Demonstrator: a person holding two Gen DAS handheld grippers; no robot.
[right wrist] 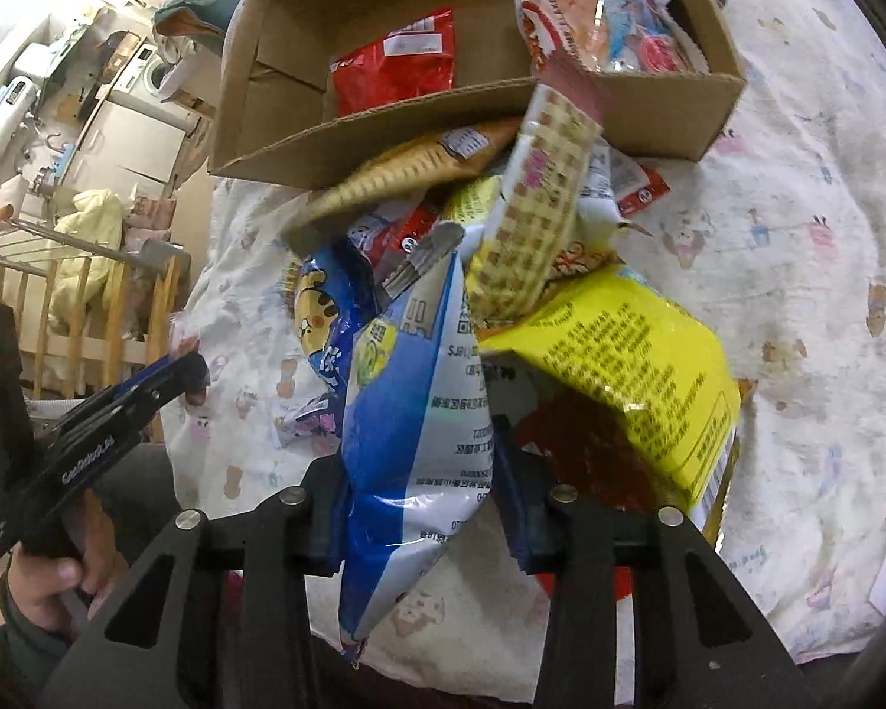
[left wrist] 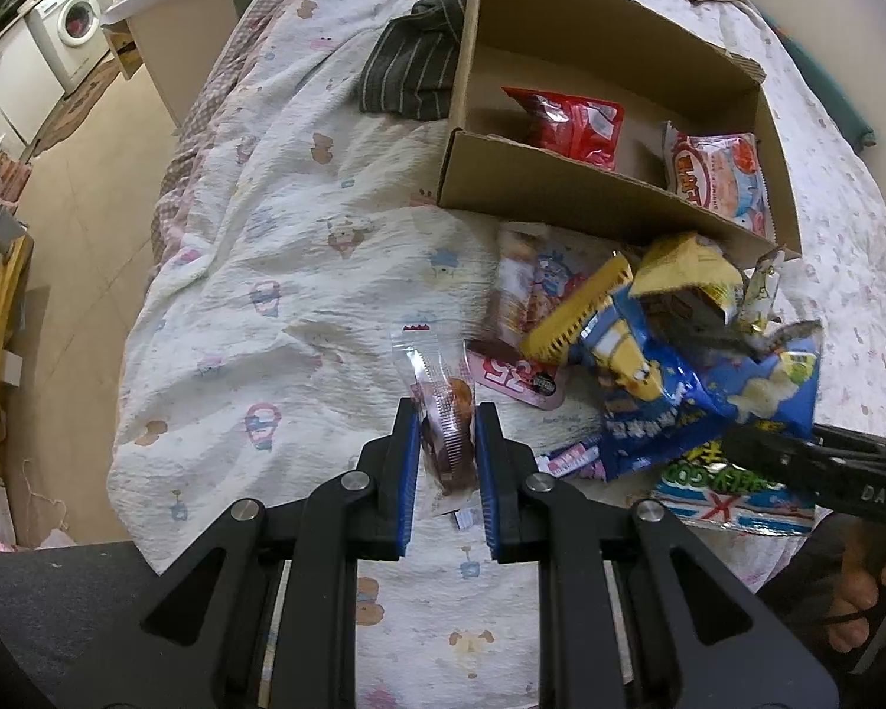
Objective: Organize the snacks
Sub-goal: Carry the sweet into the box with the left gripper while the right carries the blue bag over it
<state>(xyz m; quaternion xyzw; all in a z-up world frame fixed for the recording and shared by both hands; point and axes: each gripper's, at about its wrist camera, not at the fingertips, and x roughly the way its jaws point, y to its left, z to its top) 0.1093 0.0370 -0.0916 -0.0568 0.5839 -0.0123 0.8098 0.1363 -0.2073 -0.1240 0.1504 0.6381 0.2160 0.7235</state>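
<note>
Left gripper (left wrist: pixel 448 443): fingers clamped on a small clear-wrapped brown snack (left wrist: pixel 446 413), held over the bed (left wrist: pixel 254 272). Right gripper (right wrist: pixel 419 508): fingers closed partway around a blue-and-white bag (right wrist: pixel 419 402), pressing its sides, at the near edge of the snack pile (right wrist: pixel 561 272). Cardboard box (left wrist: pixel 561 201) just beyond the pile holds a red packet (left wrist: pixel 573 124) and a pink-and-white packet (left wrist: pixel 720 177).
</note>
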